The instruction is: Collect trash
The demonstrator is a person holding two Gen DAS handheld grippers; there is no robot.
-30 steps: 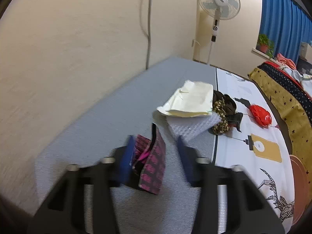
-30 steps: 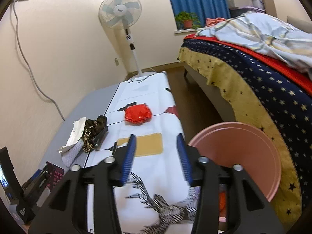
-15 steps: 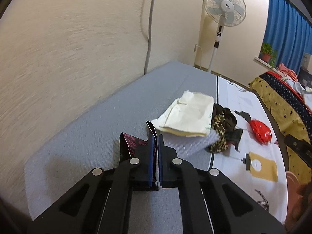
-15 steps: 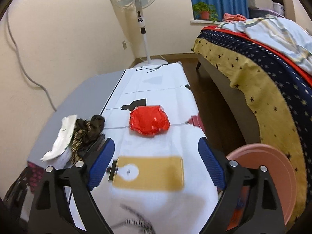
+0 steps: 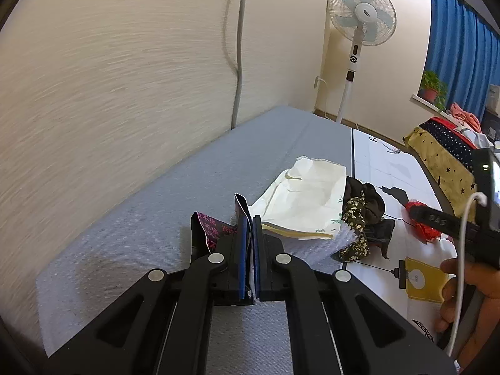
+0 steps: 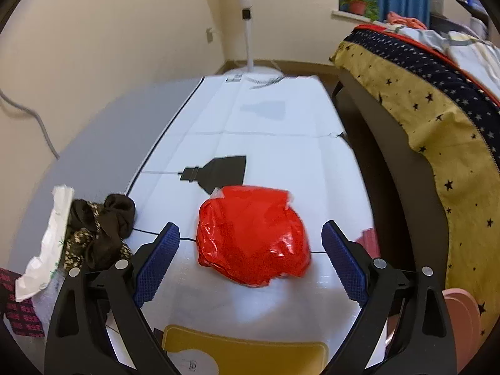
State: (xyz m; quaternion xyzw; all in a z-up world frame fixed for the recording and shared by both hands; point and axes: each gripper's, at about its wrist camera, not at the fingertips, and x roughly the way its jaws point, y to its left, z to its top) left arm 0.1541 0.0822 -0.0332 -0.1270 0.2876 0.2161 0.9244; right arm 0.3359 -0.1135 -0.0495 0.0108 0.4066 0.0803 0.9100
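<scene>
Left gripper [image 5: 249,234]: jaws pressed together on a thin dark wrapper [image 5: 208,231] with pink print; one silvery edge of the wrapper sticks up between the blue pads, the rest folds out to the left over the grey mat [image 5: 131,234].
Right gripper [image 6: 250,261]: jaws spread wide, having just been opening; nothing held. The red plastic bag [image 6: 253,234] lies on the white printed sheet [image 6: 275,131] between and just ahead of the two blue pads, which stand apart from it on either side.
Only in the left wrist view: the grip on the wrapper; the whole cream paper bag [image 5: 307,200] lying on bubble wrap [image 5: 315,247]; the fan head [image 5: 362,12]; the right gripper's body seen from the side, with a hand [image 5: 468,297] around its handle and a white cable [image 5: 462,250] hanging from it. The red bag shows here only as a sliver behind that gripper.
Only in the right wrist view: the red bag in full, crumpled and glossy; the pink bin [image 6: 462,315] at the lower right beside the bed [image 6: 422,109]; the yellow panel [image 6: 247,356] printed on the sheet. The wrapper appears only as a dark pink-patterned patch at the lower left edge.
In both views: a dark bundle of cloth [image 6: 103,231] with a floral strip, touching the paper bag near the seam between mat and sheet; the potted plant [image 6: 356,0] on the sill by the blue curtain [image 5: 462,59].
</scene>
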